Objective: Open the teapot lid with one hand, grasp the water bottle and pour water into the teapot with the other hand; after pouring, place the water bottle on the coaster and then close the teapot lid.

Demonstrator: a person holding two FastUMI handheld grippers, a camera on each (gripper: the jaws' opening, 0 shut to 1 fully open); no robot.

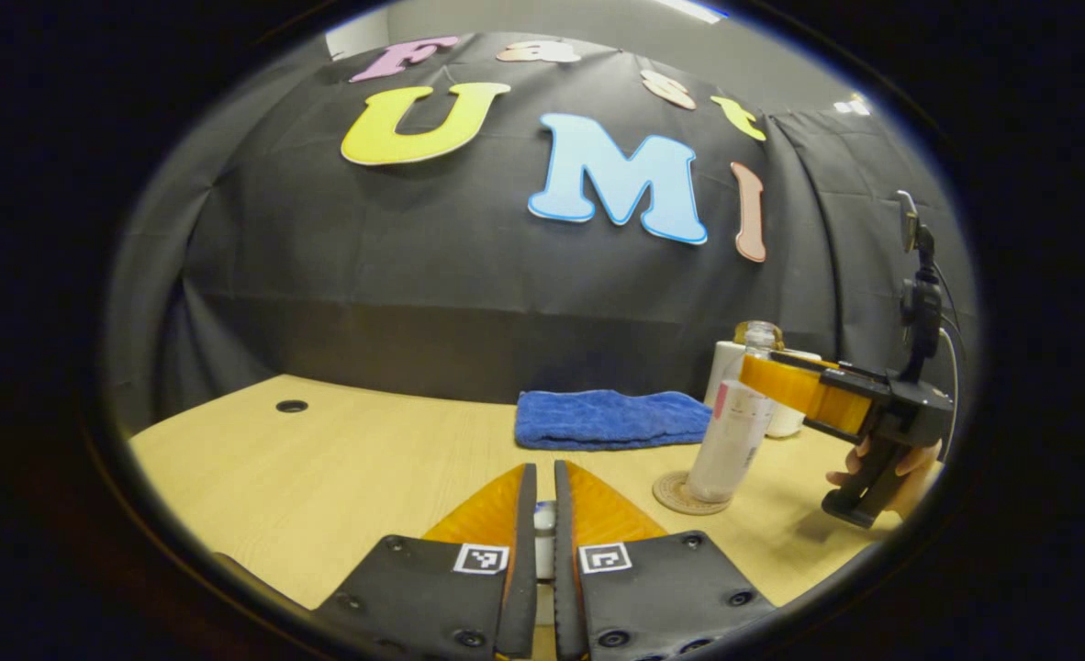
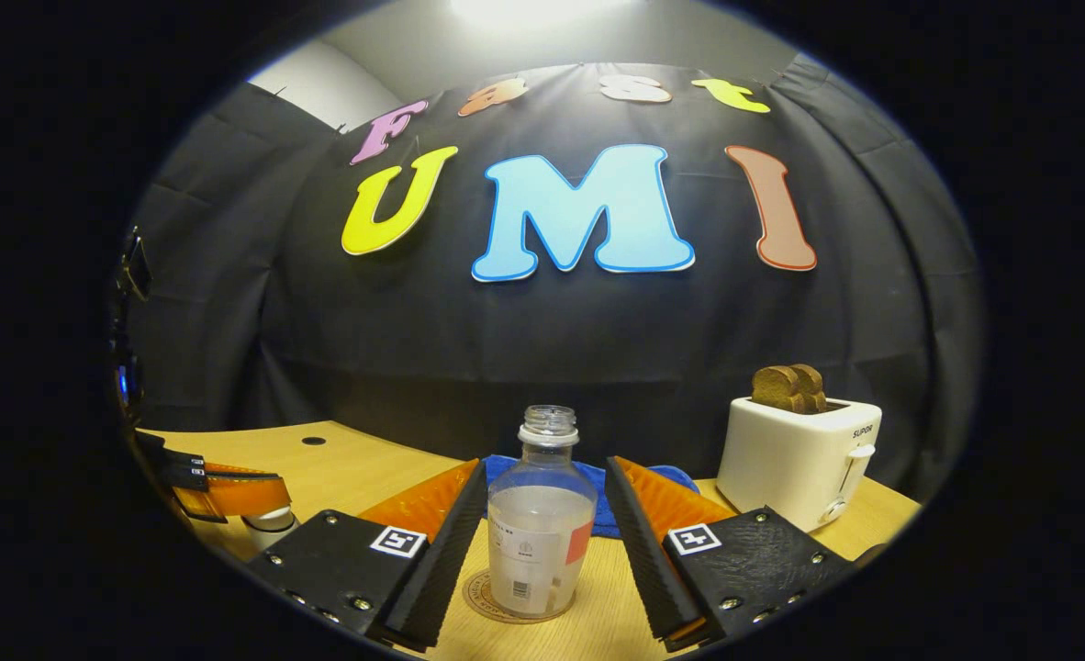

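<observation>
In the right gripper view, the clear plastic water bottle [image 2: 542,514], uncapped and roughly half full of cloudy water, is standing upright on the round cork coaster [image 2: 486,601] on the pale wooden counter [image 2: 368,468]. The right hand-held gripper [image 2: 542,542] is sitting around the bottle with its fingers spread wide, a gap showing on each side, so neither finger is pressing on it. Behind the bottle a folded blue towel [image 2: 662,477] is lying on the counter, and to the right a white toaster [image 2: 799,459] is standing with two brown slices of toast [image 2: 788,387] poking out of its slots. In the left gripper view, the left hand-held gripper [image 1: 545,532] is sitting nearly closed, its two fingers pinching a small white knob [image 1: 545,520] that is showing in the narrow slot between them; the teapot beneath is hidden, so whether the lid is on or off cannot be told. Farther off to the right in that view, the bottle is standing on the coaster with the other gripper around its upper part, and a person's hand [image 1: 882,464] is gripping that tool's handle.
</observation>
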